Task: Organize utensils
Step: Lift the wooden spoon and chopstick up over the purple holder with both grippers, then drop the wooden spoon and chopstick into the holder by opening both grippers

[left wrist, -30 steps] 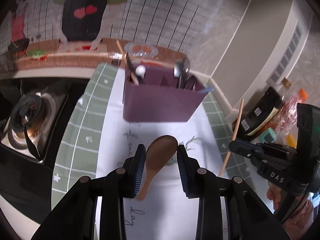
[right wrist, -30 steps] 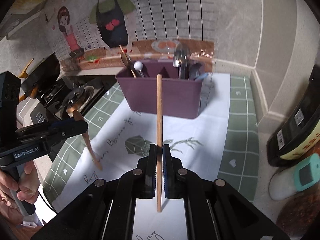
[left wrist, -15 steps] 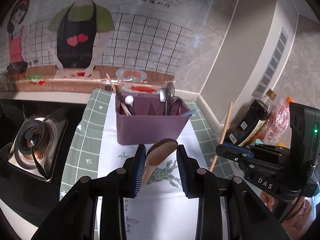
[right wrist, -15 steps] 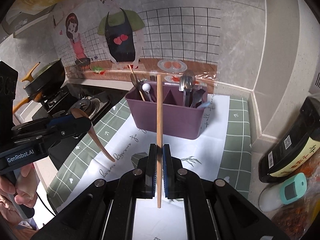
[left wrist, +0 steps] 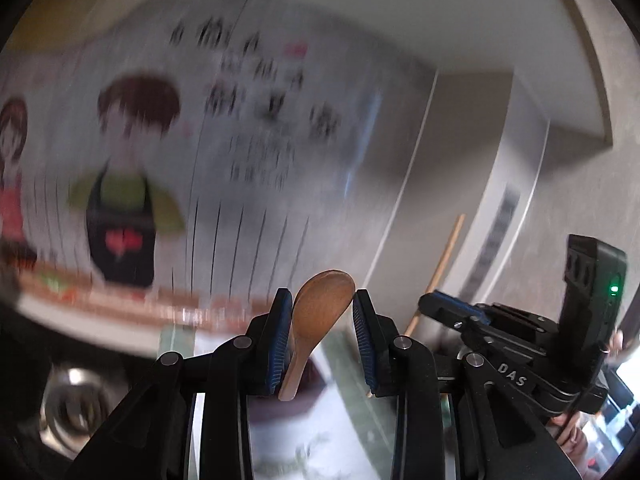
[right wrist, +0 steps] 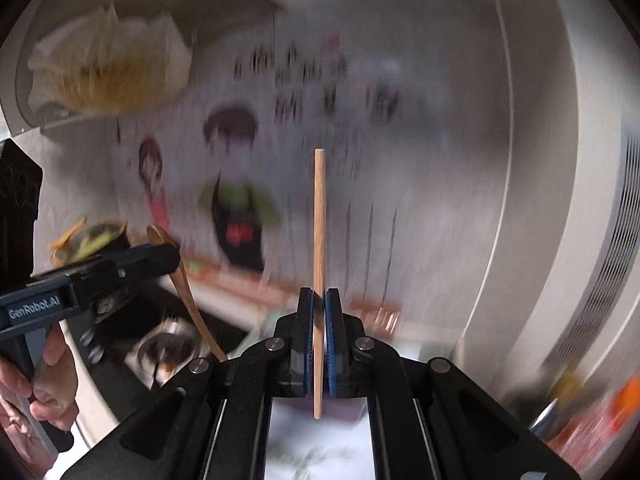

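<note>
Nearest, in the left wrist view: left gripper (left wrist: pixel 322 334) clamping a wooden spoon (left wrist: pixel 318 316) at its bowl, handle hanging down between the blue pads, bowl poking up above the tips. Right gripper (right wrist: pixel 319 338) pinching a wooden chopstick (right wrist: pixel 319 240) near its lower end, stick standing upright, jaws clenched tight on it.

Both rising and tilting upward: a second ago looking down on the purple utensil holder, now pointing at the wall, holder sliding almost out of both views, only a dark purple smear (left wrist: pixel 308 390) showing just beneath the spoon's handle. Probably carrying both pieces high enough to clear the holder's rim before lowering them into compartments; neither piece yet in the holder.

Around the holder: white patterned mat (left wrist: pixel 288 432) lying under it, gas burner (left wrist: pixel 74 404) to its left, bottles and packets (right wrist: pixel 592 412) blurring away to its right. Beyond it, wall poster with cartoon cooks (left wrist: pixel 124 204), heavily smeared. Above, range hood with crumpled wrap (right wrist: pixel 108 68).

In the way: utensils presumably standing in the holder, unseen now; two grippers moving close side by side, spoon handle and chopstick risking a knock on descent.
</note>
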